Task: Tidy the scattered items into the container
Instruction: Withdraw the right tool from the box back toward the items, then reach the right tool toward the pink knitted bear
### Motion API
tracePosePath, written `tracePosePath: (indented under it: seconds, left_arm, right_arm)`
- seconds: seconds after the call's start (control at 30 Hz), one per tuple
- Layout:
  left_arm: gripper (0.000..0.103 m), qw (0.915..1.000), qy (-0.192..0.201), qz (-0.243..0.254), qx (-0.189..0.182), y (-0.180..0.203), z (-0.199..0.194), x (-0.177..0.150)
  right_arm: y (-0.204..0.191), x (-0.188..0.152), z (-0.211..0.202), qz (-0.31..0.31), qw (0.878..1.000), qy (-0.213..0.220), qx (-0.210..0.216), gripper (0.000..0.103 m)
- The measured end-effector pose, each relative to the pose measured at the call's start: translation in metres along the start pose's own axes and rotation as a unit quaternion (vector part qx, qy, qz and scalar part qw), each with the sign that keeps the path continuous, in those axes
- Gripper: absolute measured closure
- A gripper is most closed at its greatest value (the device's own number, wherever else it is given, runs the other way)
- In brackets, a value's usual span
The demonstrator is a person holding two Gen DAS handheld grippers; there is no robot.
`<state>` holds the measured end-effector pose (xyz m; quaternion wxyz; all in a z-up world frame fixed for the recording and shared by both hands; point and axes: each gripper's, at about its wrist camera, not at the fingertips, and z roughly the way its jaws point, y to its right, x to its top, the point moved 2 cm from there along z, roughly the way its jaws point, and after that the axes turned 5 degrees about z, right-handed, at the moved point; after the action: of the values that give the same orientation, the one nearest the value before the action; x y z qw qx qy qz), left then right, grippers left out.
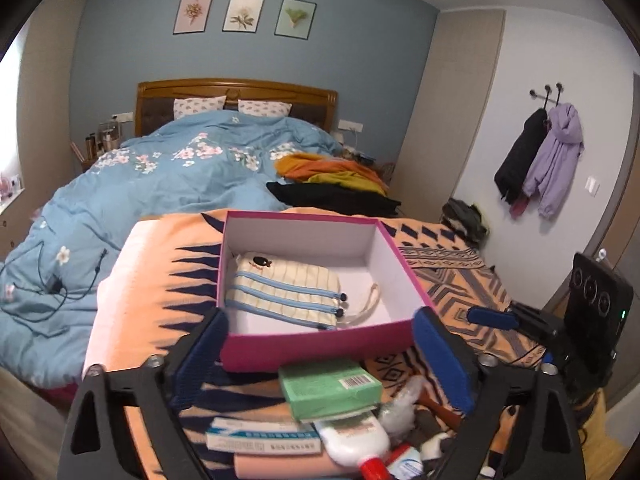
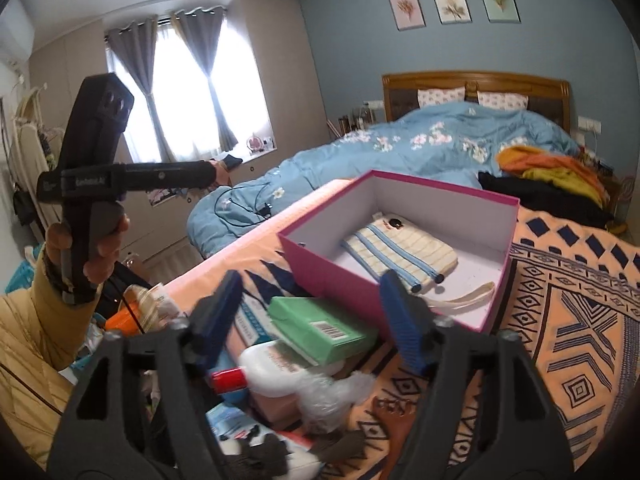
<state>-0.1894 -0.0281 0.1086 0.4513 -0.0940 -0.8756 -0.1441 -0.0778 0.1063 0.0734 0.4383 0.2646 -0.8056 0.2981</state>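
Both jaws gape empty, pouch (image 1: 280,292) already in the box (image 1: 320,346) ahead; next grab is the green carton (image 1: 330,390) just below them.

I see an orange patterned blanket (image 1: 460,276) carrying the open pink box (image 1: 316,350) and, just in front of it, a heap with a green carton (image 1: 330,390), a white lotion bottle (image 1: 354,438), flat medicine boxes (image 1: 260,436) and crumpled clear plastic (image 2: 332,394).
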Motion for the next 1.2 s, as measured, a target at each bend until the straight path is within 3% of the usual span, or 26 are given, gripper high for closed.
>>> tracePosePath:
  seconds: [0.2,0.33,0.57,0.9,1.2]
  left_arm:
    - [0.000,0.9993,0.022,-0.030,-0.002,-0.002,-0.034,-0.015]
    - [0.000,0.9991,0.017,-0.029,0.025,0.004,-0.038,-0.024]
    - [0.000,0.9979,-0.002,-0.007,0.064,0.019,-0.036,-0.046]
    - [0.000,0.9995,0.015,-0.021,0.021,0.019,-0.089,-0.056]
    - [0.000,0.9999,0.006,-0.007,-0.008,0.023,-0.119,-0.078]
  right_arm:
    - [-0.029,-0.018,-0.019,-0.023,1.000,0.015,0.011,0.022]
    - [-0.031,-0.021,-0.027,-0.009,0.999,0.033,0.005,0.021]
    - [-0.036,-0.034,-0.024,-0.007,1.000,0.025,-0.006,0.021]
    - [-0.050,-0.050,-0.049,-0.020,0.999,0.034,0.018,0.021]
    - [-0.079,-0.081,-0.051,-0.070,0.997,0.006,0.037,0.021]
